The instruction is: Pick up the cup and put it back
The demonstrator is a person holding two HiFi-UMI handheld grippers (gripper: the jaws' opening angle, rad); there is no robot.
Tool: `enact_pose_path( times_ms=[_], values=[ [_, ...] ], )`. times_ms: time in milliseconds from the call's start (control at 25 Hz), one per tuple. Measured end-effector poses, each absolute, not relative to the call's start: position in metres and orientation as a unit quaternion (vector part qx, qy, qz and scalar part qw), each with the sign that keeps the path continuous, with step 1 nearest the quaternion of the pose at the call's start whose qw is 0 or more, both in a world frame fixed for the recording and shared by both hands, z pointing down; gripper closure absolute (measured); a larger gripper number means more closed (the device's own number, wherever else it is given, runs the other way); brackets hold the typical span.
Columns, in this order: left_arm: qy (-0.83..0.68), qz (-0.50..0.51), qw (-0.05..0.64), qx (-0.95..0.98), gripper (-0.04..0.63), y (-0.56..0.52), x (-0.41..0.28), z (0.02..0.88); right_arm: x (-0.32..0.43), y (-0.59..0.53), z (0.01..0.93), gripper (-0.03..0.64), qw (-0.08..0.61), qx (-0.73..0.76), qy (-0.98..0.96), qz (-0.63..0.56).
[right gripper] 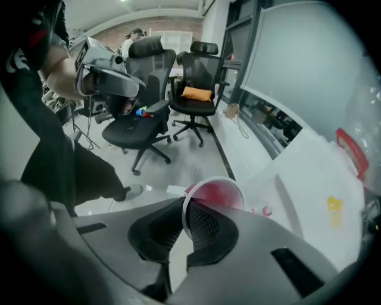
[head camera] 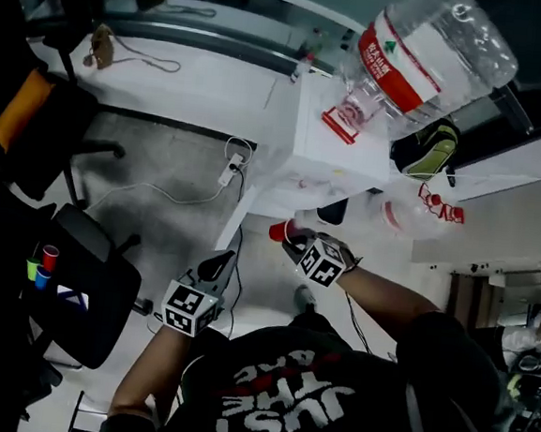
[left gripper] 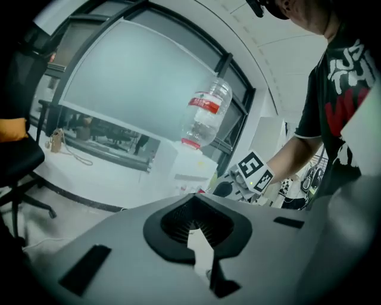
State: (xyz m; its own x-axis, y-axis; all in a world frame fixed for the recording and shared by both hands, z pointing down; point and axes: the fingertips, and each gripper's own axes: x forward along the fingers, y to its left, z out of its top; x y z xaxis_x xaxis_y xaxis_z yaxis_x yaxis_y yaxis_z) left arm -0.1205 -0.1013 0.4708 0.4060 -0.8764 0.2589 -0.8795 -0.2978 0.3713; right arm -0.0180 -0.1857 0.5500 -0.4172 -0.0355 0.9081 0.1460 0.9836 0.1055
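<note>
The right gripper (right gripper: 186, 205) is clamped on the red cup (right gripper: 217, 193). It pinches the cup's wall at the white rim, with one pad inside the mouth and the other against the outside. The cup hangs in the air on that grip, tilted so its open mouth faces back toward the gripper, and it rests on nothing. In the head view it is above the floor (head camera: 152, 167), near the front of the white water dispenser (head camera: 323, 149) and not touching it. A big clear bottle (head camera: 426, 50) with a red label stands upside down on top of the dispenser. The left gripper (left gripper: 193, 199) has its pads pressed together with nothing between them, and it is held out to the left of the cup. Farther left is a black office chair (head camera: 95, 289), with a few small coloured cups (head camera: 42, 264) at the left edge of its seat.
</note>
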Motion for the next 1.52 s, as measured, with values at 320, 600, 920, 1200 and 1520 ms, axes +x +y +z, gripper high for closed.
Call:
enact_pose_path(
  times_ms=[320,600,920,1200,1520],
  values=[
    [-0.474,0.032,0.182,0.861,0.588,-0.056,-0.161,0.329,-0.062,-0.155,0.349,0.581,0.409,0.085,-0.907,-0.049],
    [-0.454,0.017,0.133,0.881,0.588,-0.068,-0.144,0.212,-0.026,-0.131,0.193,0.581,0.295,0.122,-0.944,-0.083],
    [-0.47,-0.057,0.065,0.878,0.588,-0.087,-0.06,0.099,0.075,-0.114,0.072,0.581,0.221,0.105,-0.959,-0.145],
    [-0.461,-0.082,0.037,0.883,0.588,-0.09,-0.007,0.052,0.12,-0.11,0.028,0.581,0.168,0.082,-0.97,-0.156],
    [-0.472,-0.063,0.031,0.879,0.588,-0.083,-0.014,0.044,0.116,-0.102,0.023,0.581,0.117,0.073,-0.981,-0.134]
  ],
)
